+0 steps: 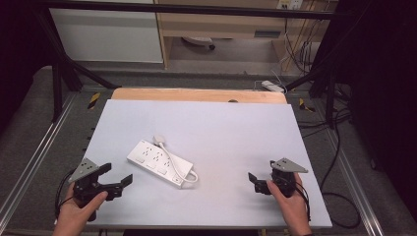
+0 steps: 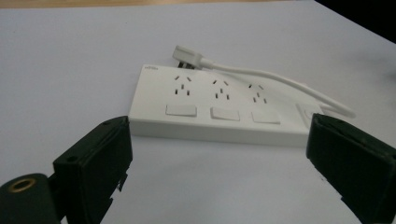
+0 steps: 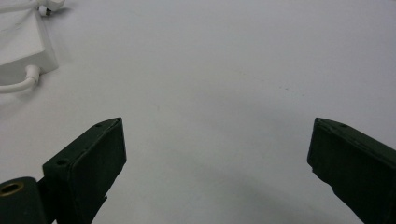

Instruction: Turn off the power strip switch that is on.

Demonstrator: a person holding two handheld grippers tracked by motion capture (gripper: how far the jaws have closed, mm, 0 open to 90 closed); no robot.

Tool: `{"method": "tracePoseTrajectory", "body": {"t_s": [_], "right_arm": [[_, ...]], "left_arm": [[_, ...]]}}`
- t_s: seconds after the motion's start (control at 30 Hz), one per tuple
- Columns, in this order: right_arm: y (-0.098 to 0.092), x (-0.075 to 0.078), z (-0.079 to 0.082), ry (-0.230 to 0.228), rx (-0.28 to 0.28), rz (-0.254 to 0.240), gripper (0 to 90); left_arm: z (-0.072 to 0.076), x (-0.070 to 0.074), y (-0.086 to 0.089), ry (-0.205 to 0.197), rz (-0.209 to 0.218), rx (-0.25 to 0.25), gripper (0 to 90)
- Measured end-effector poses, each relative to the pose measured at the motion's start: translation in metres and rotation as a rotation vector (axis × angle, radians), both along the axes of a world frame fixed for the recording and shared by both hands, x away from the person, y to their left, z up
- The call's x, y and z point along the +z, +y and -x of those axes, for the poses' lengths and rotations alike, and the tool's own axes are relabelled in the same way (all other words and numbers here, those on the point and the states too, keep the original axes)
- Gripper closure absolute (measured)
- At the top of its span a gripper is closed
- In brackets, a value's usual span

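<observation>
Two hands at the near edge of the table (image 1: 206, 118) each hold a black two-jaw tool. The left gripper (image 1: 117, 178) sits at the near-left corner with its jaws spread wide and empty, and the right gripper (image 1: 259, 182) sits at the near right, likewise gaping with nothing between its jaws.

The pale, bare tabletop carries a single object: a white power strip (image 1: 158, 162), lying flat and at a slant left of centre, near the left gripper and well apart from the right one. In the left gripper view the strip (image 2: 219, 107) lies just ahead of the open jaws, three sockets up, each with a rocker switch below it.

It looks like a rigid plastic block, light to moderate in weight, with smooth, glossy sides that could slide under hard pads. The long side walls seem the soundest place to clamp, mid-length, across its narrow width.

Its short white cord (image 1: 178, 164) runs over the top face and loops off the near-right end; soft and springy, it will likely flop if the body is lifted. The plug (image 1: 159, 139) rests at the strip's far corner, small and stiff, a workable second hold for the other tool.
</observation>
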State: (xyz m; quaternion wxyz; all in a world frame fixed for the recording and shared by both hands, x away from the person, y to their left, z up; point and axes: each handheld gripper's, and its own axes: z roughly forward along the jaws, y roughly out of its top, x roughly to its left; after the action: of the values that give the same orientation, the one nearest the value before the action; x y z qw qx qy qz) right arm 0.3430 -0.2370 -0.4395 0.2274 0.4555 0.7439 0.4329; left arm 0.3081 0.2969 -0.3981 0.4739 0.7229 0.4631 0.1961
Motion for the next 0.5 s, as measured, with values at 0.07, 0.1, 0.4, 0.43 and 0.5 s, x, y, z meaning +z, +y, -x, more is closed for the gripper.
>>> {"method": "tracePoseTrajectory", "body": {"t_s": [0.07,0.1,0.4,0.43,0.5], "right_arm": [[0.0,0.0,0.0,-0.002,0.0,0.002,4.9],[0.001,0.0,0.001,0.001,0.0,0.003,4.7],[0.001,0.0,0.0,0.004,0.003,0.0,4.7],[0.001,-0.001,0.0,0.003,0.005,0.004,4.7],[0.001,-0.001,0.0,0.006,0.008,0.004,4.7]], "left_arm": [[-0.001,0.003,-0.002,-0.004,0.007,-0.005,7.3],[-0.001,0.005,-0.003,-0.004,0.006,-0.012,7.3],[-0.001,0.013,-0.014,-0.012,-0.004,-0.049,7.3],[-0.001,0.015,-0.016,-0.013,-0.001,-0.051,7.3],[-0.001,0.015,-0.017,-0.014,0.002,-0.053,7.3]]}}
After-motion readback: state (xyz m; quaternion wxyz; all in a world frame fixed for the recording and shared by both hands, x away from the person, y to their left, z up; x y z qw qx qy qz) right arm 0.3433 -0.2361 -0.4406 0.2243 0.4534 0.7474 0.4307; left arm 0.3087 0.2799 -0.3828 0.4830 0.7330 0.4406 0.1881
